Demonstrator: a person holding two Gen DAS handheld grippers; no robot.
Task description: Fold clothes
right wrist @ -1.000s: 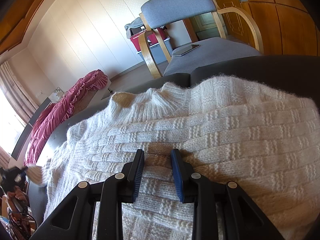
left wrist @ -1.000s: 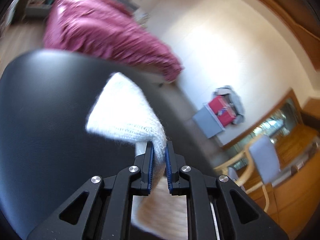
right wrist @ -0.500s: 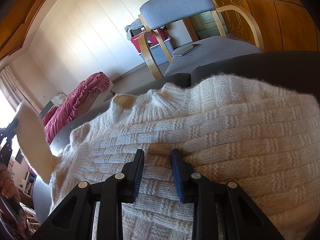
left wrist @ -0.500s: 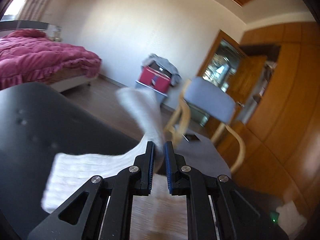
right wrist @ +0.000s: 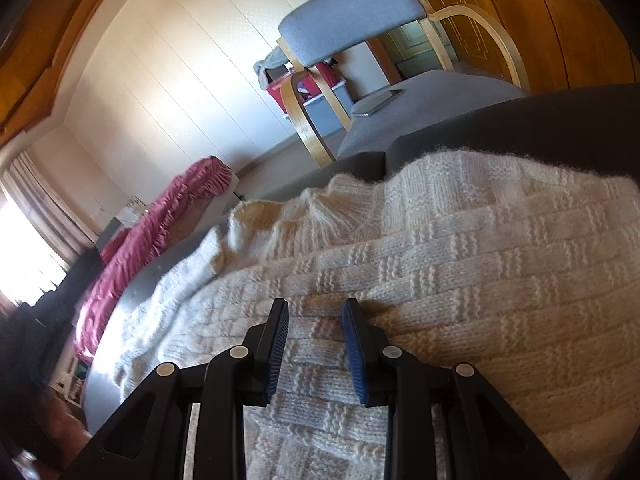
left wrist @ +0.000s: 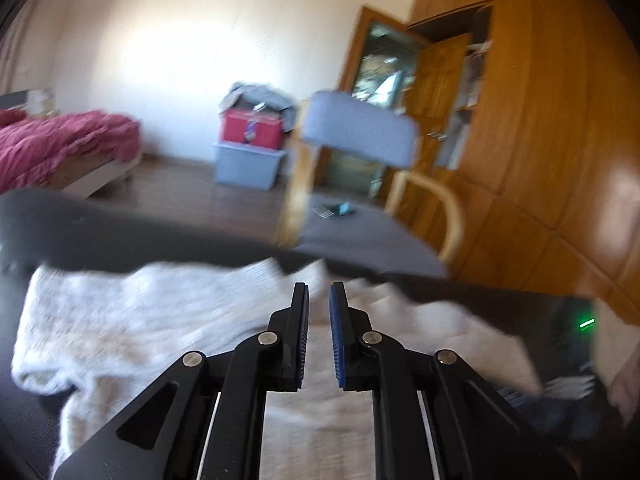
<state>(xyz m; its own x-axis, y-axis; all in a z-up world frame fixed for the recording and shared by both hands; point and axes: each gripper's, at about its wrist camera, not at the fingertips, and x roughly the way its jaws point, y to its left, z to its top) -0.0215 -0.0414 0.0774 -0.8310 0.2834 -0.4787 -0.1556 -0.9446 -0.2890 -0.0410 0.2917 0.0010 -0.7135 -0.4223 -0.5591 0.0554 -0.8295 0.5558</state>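
While both parted, tongs [right wrist: 315, 312] over sweater [right wrist: 460, 264].

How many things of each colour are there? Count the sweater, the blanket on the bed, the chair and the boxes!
White: 1, the knitted sweater
Pink: 1, the bed blanket
Red: 1, the red box
Grey-blue: 2, the chair and the grey box under the red one
Total: 5

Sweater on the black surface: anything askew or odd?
Sweater lies flat but uneven: collar bunched, and the side under the left gripper is rumpled, blurred in that view. No damage visible. Right gripper rests open on the knit.
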